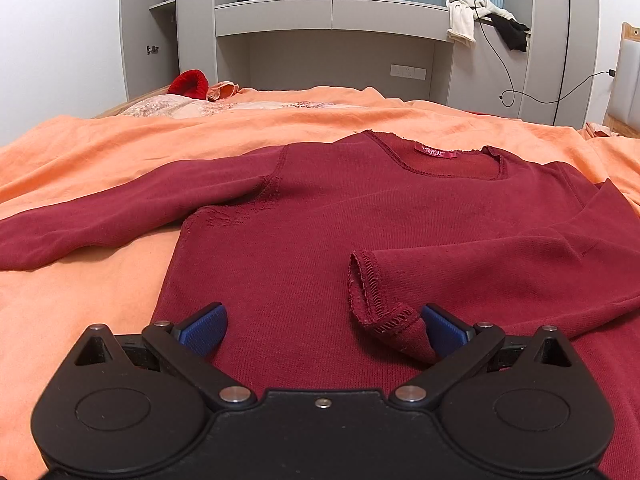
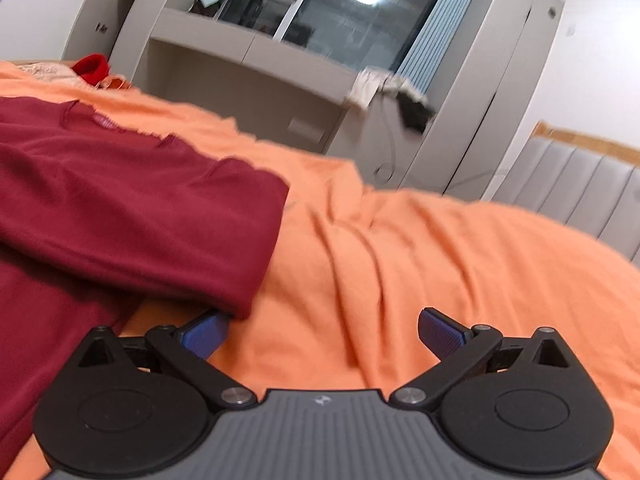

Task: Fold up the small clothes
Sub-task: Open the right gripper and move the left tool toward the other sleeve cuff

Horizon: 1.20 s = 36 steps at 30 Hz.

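Note:
A dark red long-sleeved top [image 1: 320, 216] lies flat on the orange bedsheet [image 1: 100, 140], neckline and label away from me. Its right sleeve is folded across the body, and the cuff [image 1: 380, 304] rests just inside my left gripper's right pad [image 1: 444, 332]. My left gripper [image 1: 324, 330] hovers open over the lower body of the top, holding nothing. The other sleeve [image 1: 100, 212] stretches out to the left. In the right wrist view my right gripper [image 2: 322, 334] is open over bare orange bedsheet [image 2: 400, 260]; its left pad [image 2: 204, 334] sits next to the folded edge of the top [image 2: 140, 208].
A bright red garment [image 1: 190, 84] and patterned bedding [image 1: 168, 106] lie at the bed's far side. Grey built-in shelving [image 1: 332, 16] stands behind the bed, with clothes [image 1: 480, 20] and a cable draped off a ledge. A padded headboard [image 2: 580, 192] stands at right.

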{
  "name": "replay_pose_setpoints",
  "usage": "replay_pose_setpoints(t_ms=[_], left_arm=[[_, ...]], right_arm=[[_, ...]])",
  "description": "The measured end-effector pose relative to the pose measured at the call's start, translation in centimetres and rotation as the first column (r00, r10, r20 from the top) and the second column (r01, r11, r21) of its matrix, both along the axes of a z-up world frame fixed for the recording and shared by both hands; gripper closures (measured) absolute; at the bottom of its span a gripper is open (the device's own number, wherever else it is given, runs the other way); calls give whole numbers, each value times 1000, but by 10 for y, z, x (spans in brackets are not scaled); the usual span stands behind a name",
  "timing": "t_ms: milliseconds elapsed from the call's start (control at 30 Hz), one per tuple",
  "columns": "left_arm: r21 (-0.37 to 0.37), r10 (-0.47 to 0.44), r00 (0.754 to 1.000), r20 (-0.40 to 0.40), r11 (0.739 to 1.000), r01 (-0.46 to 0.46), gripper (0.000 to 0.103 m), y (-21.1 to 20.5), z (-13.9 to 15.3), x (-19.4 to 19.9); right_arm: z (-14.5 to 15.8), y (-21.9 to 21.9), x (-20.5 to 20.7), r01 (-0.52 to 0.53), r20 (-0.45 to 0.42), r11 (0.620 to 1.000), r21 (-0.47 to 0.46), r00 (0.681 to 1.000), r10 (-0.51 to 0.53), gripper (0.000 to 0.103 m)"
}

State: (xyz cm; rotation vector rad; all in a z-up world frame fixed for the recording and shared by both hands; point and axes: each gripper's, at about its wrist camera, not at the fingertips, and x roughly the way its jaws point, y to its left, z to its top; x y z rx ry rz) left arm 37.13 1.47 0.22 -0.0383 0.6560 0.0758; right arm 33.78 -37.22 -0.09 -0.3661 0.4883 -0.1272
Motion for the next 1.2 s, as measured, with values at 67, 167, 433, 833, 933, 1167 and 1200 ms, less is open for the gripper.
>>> replay_pose_setpoints(t_ms=[67, 167, 433, 833, 933, 1167, 1200], left_arm=[[1, 0, 1000, 0, 1000, 0, 0, 0, 0, 0], [0, 0, 1000, 0, 1000, 0, 0, -1, 0, 0], [-1, 0, 1000, 1, 1000, 0, 0, -1, 0, 0], [42, 133, 979, 156, 989, -141, 0, 16, 27, -31], [42, 168, 964, 206, 983, -180, 0, 30, 39, -41], [53, 236, 961, 146, 968, -246, 0, 95, 77, -47], [73, 250, 957, 144, 962, -263, 0, 106, 80, -48]], right_arm=[[5, -4, -6, -12, -30, 999, 45, 999, 13, 0], [16, -10, -17, -26, -38, 993, 111, 999, 30, 0], [39, -18, -35, -66, -2, 890, 451, 997, 75, 0], [44, 1, -45, -75, -5, 865, 496, 996, 90, 0], [45, 3, -46, -77, 0, 874, 480, 996, 88, 0], [46, 10, -42, -106, 2, 880, 463, 993, 119, 0], [46, 10, -42, -106, 1, 881, 462, 993, 119, 0]])
